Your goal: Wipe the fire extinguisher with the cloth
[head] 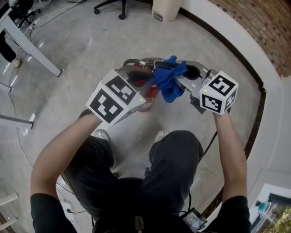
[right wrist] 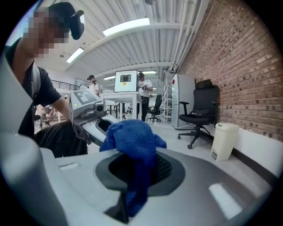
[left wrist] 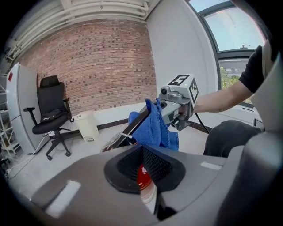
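Observation:
A red fire extinguisher (head: 149, 96) stands on the floor between the person's feet, its metal handle (head: 132, 62) on top. My left gripper (head: 142, 75) reaches over it, largely hiding the body. In the left gripper view its jaws (left wrist: 144, 171) are closed, with a red and white part of the extinguisher (left wrist: 144, 178) in the slit between them. A blue cloth (head: 170, 81) hangs bunched from my right gripper (head: 181, 75), which is shut on it just right of the extinguisher's head. The right gripper view shows the cloth (right wrist: 132, 137) clamped between the pads and draping forward.
A white bin (head: 166, 9) stands by the curved wall with its dark baseboard (head: 254, 82). A desk leg (head: 32, 48) is at far left. A black office chair (left wrist: 51, 110) sits near the brick wall. People stand by a screen far off (right wrist: 143, 88).

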Demonstrator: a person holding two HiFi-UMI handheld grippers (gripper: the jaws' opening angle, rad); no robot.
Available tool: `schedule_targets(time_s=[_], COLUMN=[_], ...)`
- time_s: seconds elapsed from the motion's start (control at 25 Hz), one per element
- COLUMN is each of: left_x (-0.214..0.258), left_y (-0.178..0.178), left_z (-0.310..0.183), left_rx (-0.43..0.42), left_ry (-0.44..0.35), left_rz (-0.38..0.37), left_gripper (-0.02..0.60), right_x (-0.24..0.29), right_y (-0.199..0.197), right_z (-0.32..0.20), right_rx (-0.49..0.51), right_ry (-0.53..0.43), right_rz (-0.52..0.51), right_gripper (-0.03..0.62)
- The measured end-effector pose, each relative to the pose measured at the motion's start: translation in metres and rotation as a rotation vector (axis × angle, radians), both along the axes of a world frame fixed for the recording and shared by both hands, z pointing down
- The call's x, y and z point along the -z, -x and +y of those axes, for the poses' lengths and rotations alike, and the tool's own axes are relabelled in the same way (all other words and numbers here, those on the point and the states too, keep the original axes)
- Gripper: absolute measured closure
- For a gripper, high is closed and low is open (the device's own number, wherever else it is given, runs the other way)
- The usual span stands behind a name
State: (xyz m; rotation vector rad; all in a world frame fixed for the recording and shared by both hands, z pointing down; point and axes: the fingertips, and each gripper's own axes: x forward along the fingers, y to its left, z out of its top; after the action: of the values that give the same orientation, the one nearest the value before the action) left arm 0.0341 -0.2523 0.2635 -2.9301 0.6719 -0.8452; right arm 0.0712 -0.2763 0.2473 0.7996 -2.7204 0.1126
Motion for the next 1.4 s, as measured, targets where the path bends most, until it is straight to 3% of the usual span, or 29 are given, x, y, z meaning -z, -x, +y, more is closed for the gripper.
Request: schedule_targets(time_s=[0.24, 0.52, 0.88, 1.2, 1.4], left_x=[0.001, -0.005, 0.004, 0.001, 0.002], left_y=[0.000, 0.007, 0.014, 0.017, 0.021], left_z=[0.000, 0.010, 0.010, 0.009, 0.011], left_rx=[0.023, 0.029, 0.049, 0.059, 0.065], left_ry=[0.000, 0.020, 0.001, 0.002, 0.000], left_rz=[0.001, -0.012, -0.012, -0.044, -0.058], left_gripper=[0.575, 0.575, 0.575, 0.575, 0.576], right_x=[-0.004, -0.025, -0.007, -0.007, -0.014], right_y=[-0.018, -0.045, 0.003, 0.002, -0.023], right_z=[0.012, 0.026, 0.005, 0.008, 0.019], right_rx=[-0.020, -0.067, -0.038, -0.051, -0.095], right_ry=[0.004, 0.052, 0.003, -0.018, -0.003], right_rz=[0.009, 0.099, 0.136, 0.108, 0.097], right_gripper=[0.528, 0.528, 0.530, 0.530, 0.530])
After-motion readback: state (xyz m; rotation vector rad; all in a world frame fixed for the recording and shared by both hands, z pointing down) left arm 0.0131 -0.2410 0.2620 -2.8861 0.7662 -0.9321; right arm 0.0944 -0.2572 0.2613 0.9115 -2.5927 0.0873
